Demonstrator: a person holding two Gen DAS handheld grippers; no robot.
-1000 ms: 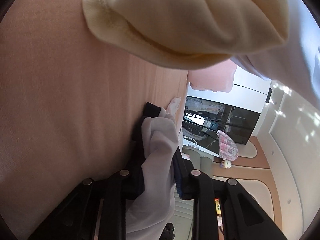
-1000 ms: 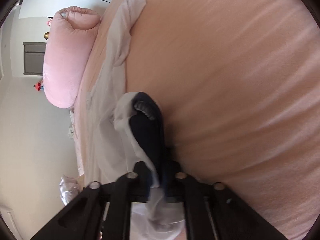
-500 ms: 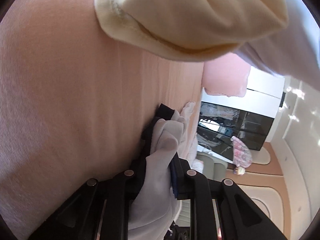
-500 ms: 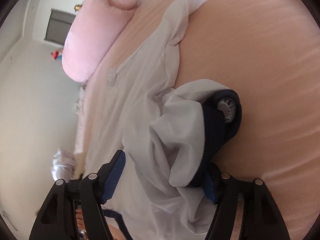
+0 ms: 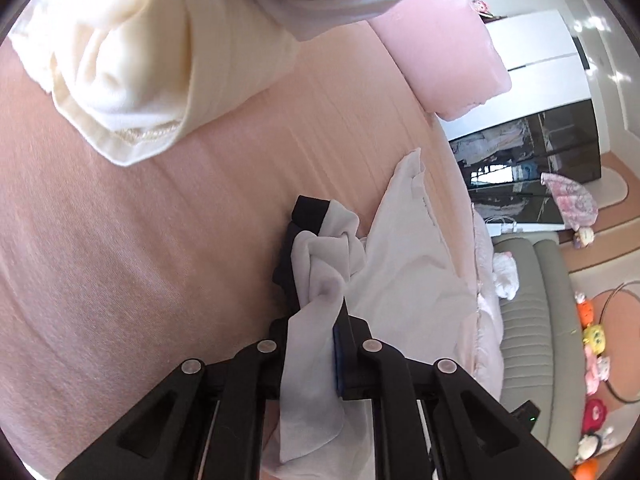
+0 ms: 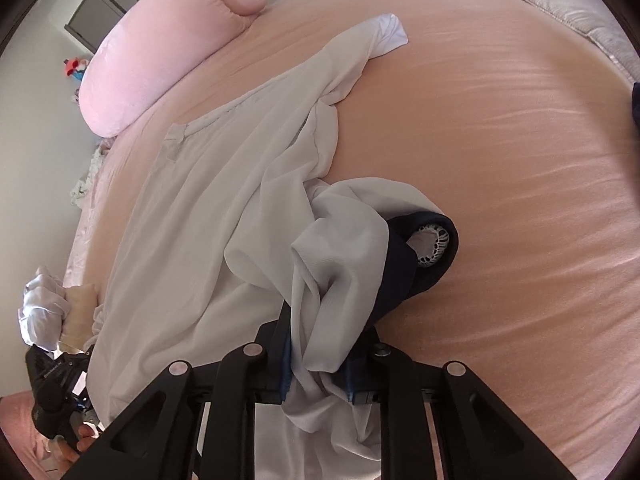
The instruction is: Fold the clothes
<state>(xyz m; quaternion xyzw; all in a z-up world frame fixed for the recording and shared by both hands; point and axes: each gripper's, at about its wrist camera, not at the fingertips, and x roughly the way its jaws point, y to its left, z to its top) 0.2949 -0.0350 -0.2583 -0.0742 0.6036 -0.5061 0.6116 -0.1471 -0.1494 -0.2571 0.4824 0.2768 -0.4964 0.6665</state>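
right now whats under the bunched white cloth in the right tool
Under the white garment, a dark navy piece with a lace-trimmed opening pokes out onto the pink bedsheet. The right tool pinches the fabric. How far the navy part runs beneath is covered.

A shirt [image 6: 224, 208] lies spread on the bed [image 6: 500, 128], its near end bunched between both grippers' jaws, with a pillow [image 6: 160, 56] at the bed's far edge behind it and a sofa [image 5: 532, 320] beside the bed.
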